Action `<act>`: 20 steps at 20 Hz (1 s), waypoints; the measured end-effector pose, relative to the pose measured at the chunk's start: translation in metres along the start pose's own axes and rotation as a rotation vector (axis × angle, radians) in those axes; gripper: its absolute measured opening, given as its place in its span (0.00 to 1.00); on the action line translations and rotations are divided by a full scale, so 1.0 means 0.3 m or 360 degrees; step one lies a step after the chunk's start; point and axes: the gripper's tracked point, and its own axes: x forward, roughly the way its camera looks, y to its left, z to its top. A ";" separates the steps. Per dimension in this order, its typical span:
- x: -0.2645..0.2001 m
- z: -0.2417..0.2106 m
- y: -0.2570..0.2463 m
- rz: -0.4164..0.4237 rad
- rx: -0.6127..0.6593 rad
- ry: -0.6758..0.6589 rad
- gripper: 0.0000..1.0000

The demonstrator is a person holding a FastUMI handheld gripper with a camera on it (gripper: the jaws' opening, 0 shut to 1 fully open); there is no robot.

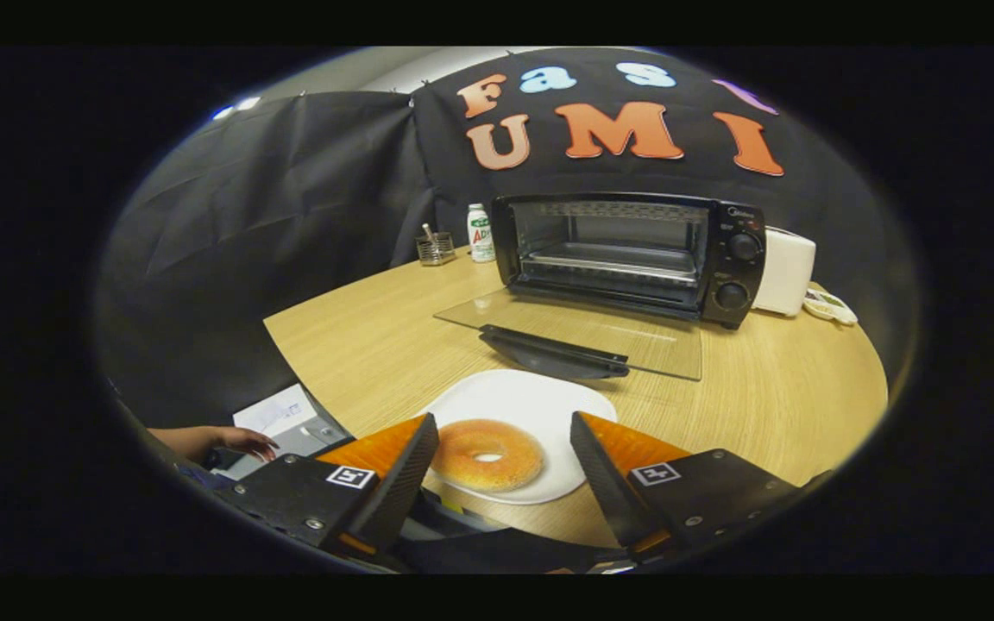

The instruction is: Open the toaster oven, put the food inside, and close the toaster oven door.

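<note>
A round wooden table [773, 388] with a fine straight grain carries everything here. At its far side stands the toaster oven [631, 254], a boxy black metal case with two round knobs [739, 272] stacked on its right panel; its inside shows a wire rack and a shiny tray. The oven door [583, 336] is a flat sheet of clear glass folded all the way down so it lies level over the tabletop, with a long dark handle [553, 352] along its near edge. Just ahead of that handle sits a smooth white plate [527, 401], and on the plate lies the bagel [487, 453], a golden-brown ring with a small hole and a soft matte crust. The gripper [504, 448] is spread wide, its two fingers [406, 470] flat-faced with ribbed inner surfaces, one to each side of the bagel; the left finger is very near the crust, and whether it touches cannot be told, while the right finger stands clear, so nothing is gripped. Behind the oven's left side are a white bottle [481, 233] and a small wire basket [435, 247]; a rounded white appliance [783, 272] sits at its right. A hand [234, 442] rests beside the table near some papers [277, 412].
</note>
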 end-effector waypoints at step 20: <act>0.010 0.119 0.013 0.0077 0.0396 -0.0128 0.74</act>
